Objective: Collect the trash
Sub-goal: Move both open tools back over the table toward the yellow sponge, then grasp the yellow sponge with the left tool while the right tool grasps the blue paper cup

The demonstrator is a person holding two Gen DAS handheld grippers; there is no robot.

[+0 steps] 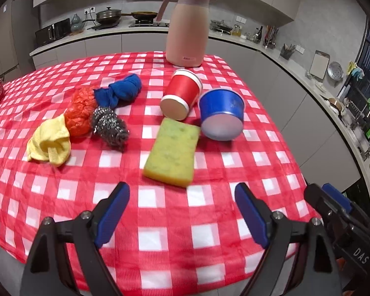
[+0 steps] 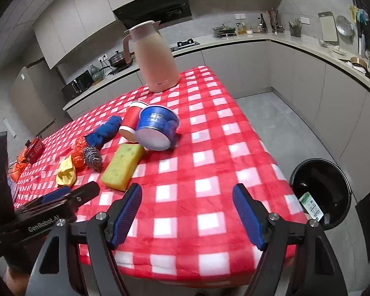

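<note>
While both grippers, left [image 1: 182, 197] and right [image 2: 187, 198], hover open and empty, target the sponge [image 1: 172, 151]. Judged soft and light; grip its long sides.

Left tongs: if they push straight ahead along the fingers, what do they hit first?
Most likely the yellow-green sponge, lying flat on the checked tablecloth just ahead of the open left tongs. Only bare cloth lies between. Depth is uncertain in the fisheye view.
</note>
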